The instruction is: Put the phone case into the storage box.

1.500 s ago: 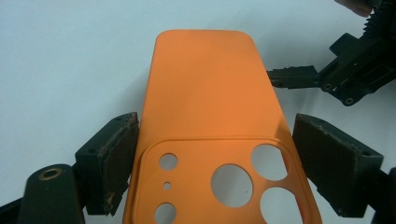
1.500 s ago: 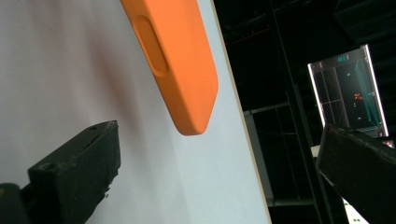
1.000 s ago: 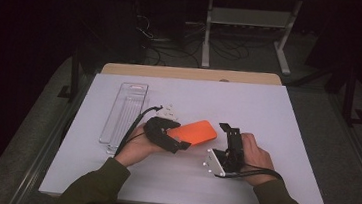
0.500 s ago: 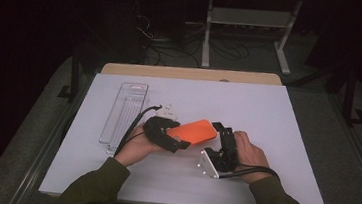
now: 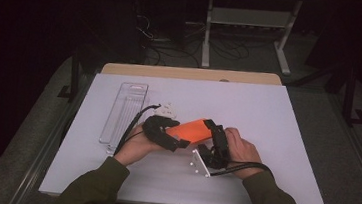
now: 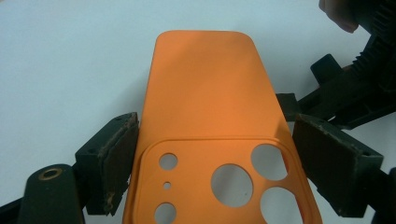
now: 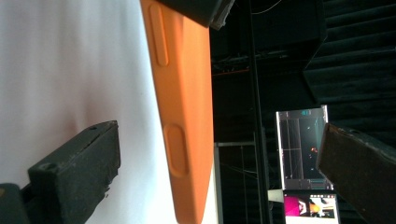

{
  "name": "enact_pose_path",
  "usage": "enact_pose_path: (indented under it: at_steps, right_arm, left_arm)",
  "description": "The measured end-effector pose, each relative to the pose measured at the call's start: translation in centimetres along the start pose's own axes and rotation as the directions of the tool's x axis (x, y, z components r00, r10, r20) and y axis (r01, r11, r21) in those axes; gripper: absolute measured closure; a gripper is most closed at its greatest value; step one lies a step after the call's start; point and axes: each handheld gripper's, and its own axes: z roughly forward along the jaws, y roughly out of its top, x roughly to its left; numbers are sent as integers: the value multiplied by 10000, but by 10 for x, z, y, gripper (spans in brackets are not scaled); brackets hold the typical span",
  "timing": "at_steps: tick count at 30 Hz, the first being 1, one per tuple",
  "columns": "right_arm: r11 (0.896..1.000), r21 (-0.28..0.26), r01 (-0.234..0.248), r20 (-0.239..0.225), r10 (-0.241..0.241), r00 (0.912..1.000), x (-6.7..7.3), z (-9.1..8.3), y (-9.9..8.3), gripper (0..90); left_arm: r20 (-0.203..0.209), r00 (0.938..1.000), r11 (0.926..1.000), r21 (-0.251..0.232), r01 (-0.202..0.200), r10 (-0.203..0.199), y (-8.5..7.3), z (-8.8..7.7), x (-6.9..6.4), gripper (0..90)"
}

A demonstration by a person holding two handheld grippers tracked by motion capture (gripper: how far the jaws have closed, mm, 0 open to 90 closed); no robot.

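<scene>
Orange phone case (image 5: 194,131) held raised just above the white table (image 5: 277,121), clamped at its camera end by the left gripper (image 5: 178,137), leaving its far end free between the right gripper (image 5: 214,130)'s wide-open jaws.

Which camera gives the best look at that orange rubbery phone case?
The left gripper view: the orange rubbery phone case shows its whole back and camera holes. The right gripper view shows its side edge with buttons; the high view shows a small orange slab.
</scene>
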Motion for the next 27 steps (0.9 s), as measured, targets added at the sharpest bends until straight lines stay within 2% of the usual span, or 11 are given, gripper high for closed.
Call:
enact_pose_path:
  at_steps: [7,15,19,21,27]
  right_arm:
    - [9998,-24,211,400,-210,9990,2,7,3,0]
    - [9990,-101,438,894,-427,9951,6,7,5,0]
    - [9994,-78,338,972,-329,9947,8,7,4,0]
    - [9988,-38,487,992,-481,9939,8,7,4,1]
    - [9994,104,329,1019,-338,9942,10,7,5,41]
  left_arm:
    - [26,10000,10000,-26,-4,4,1,-1,0,160]
    - [12,10000,10000,-43,-19,19,1,-2,2,159]
    - [4,10000,10000,-60,-15,15,1,-2,2,160]
    - [14,10000,10000,-75,-12,12,1,-3,2,160]
    - [9,10000,10000,-41,-42,42,1,-2,2,160]
